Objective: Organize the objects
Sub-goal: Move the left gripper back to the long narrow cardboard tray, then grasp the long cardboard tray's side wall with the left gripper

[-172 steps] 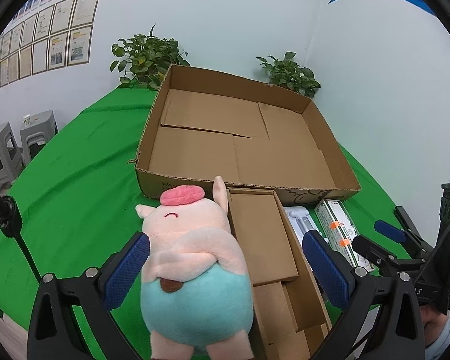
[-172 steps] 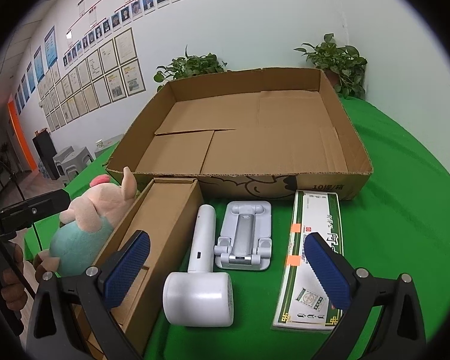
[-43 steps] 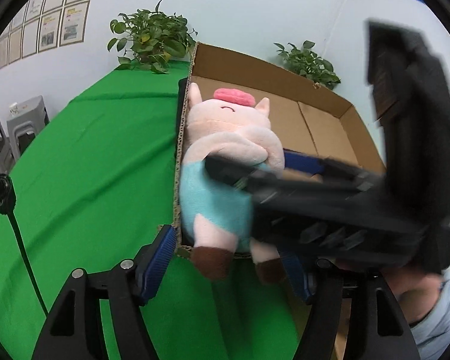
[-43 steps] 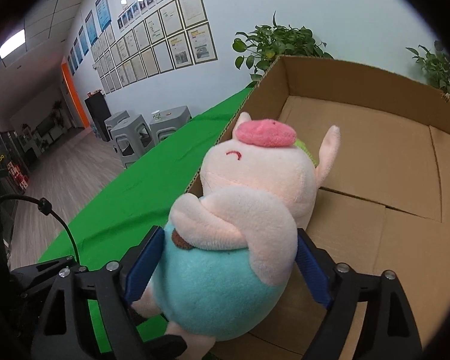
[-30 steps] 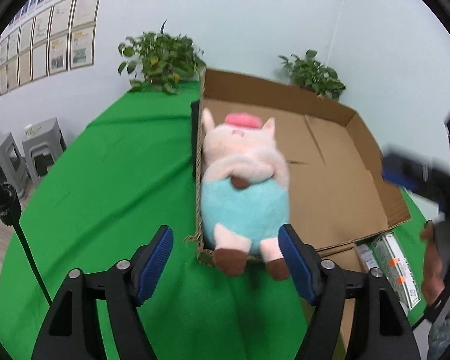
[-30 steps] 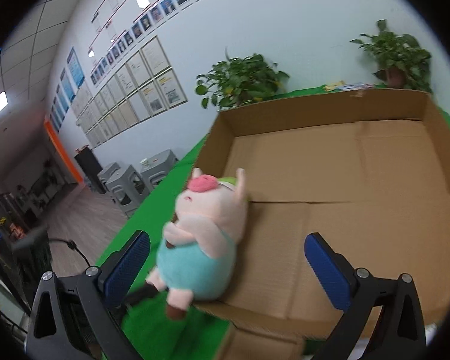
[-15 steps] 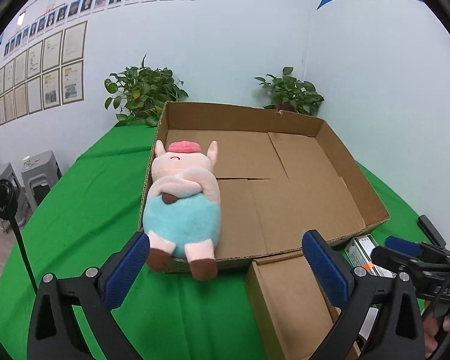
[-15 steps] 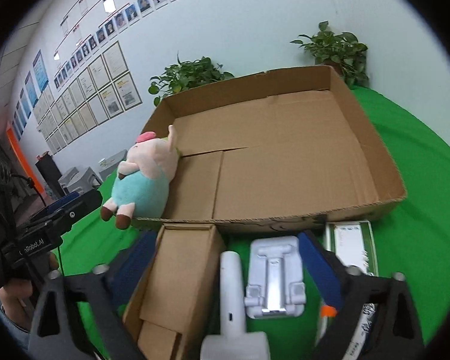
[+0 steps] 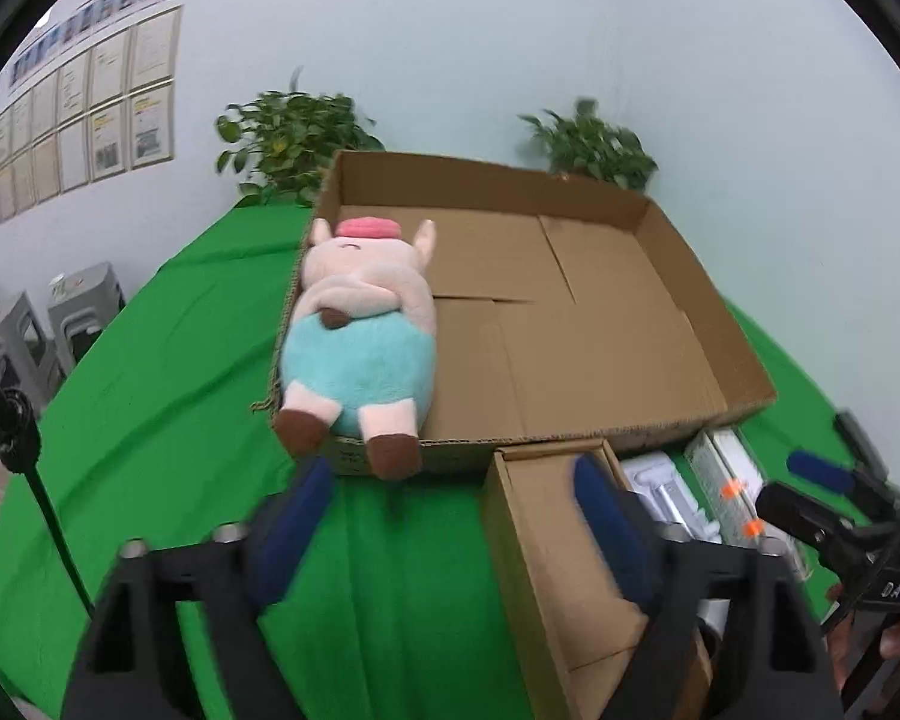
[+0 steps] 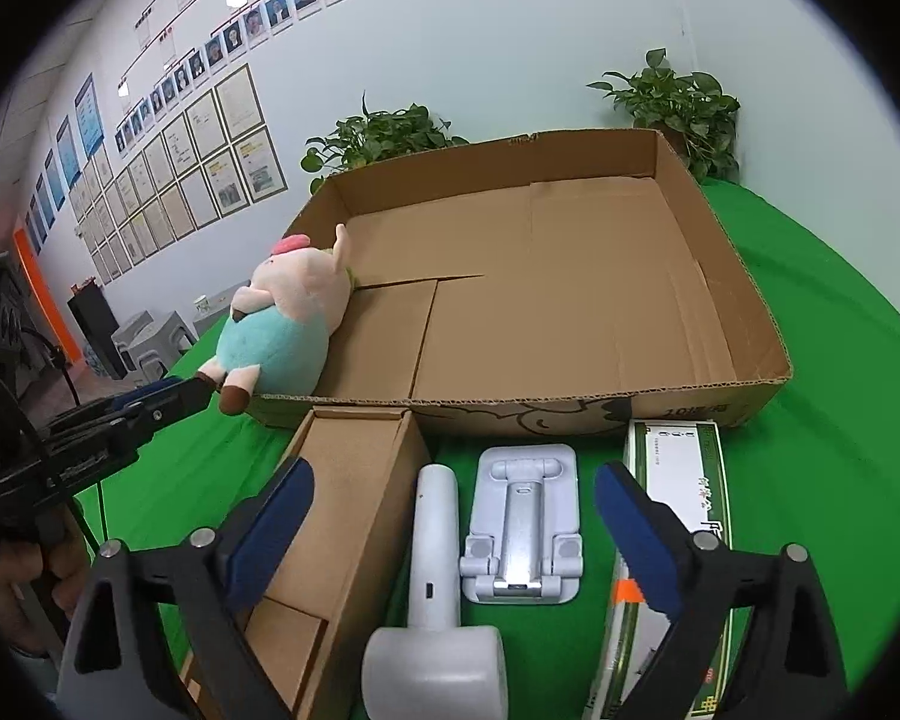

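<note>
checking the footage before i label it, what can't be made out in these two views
- Green-and-white carton, right wrist view: near end hidden behind the right tongs; print too small to read.
- Small brown box, left wrist view: part covered by the blurred left tongs.
- White handheld device: head cut off by the bottom edge.

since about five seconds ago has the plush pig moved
Yes. The plush pig went from the green cloth beside the small brown box into the big cardboard tray, lying along its left wall with its feet hanging over the front rim.
</note>
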A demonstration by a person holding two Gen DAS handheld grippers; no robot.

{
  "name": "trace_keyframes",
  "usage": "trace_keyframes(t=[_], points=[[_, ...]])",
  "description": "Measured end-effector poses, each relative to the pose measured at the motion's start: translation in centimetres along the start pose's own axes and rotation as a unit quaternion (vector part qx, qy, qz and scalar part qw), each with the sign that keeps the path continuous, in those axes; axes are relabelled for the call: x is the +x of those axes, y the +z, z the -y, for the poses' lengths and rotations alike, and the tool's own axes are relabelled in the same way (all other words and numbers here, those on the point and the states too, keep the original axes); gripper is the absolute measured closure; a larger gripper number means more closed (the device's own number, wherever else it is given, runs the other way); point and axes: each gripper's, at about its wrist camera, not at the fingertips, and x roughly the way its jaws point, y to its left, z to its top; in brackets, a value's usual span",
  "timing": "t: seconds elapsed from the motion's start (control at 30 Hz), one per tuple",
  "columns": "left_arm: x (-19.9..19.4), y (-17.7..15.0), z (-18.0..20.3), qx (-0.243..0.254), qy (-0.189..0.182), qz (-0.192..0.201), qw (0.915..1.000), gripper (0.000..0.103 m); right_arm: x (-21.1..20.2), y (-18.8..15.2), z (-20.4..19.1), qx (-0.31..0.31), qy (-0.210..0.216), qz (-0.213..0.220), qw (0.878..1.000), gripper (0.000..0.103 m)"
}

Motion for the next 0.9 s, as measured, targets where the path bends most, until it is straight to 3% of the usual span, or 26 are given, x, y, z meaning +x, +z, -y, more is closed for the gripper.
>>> trace_keyframes(t=[0.1,0.2,0.33,0.5,0.7,0.83,0.9], points=[[0.1,-0.3,-0.5,-0.015,-0.02,-0.02,0.9995,0.019,-0.7,-0.3,0.4,0.008,0.03,0.004,1.0,0.003],[0.2,-1.1,-0.7,-0.015,-0.039,-0.043,0.9982,0.019,-1.8,-1.4,-0.5,-0.027,0.074,0.002,0.997,0.003],[-0.2,-2.9,0.0,0.001,-0.079,-0.068,0.9945,0.019,-1.9,-3.9,-2.3,-0.055,0.121,-0.042,0.99,0.003],[0.0,-5.2,0.7,-0.003,-0.112,-0.098,0.9889,0.021,-2.7,-6.0,-2.8,-0.045,0.103,-0.06,0.992,0.003],[-0.6,-6.9,1.8,0.002,-0.129,-0.12,0.9844,0.027,-4.4,-7.4,-3.1,-0.038,0.13,-0.105,0.985,0.003],[-1.2,-7.5,2.6,0.001,-0.133,-0.13,0.9826,0.028,-5.8,-8.0,-4.0,-0.057,0.134,-0.101,0.984,0.003],[-1.0,-7.8,3.1,0.004,-0.123,-0.138,0.9828,0.035,-5.7,-8.0,-4.3,-0.059,0.12,-0.096,0.986,0.003]])
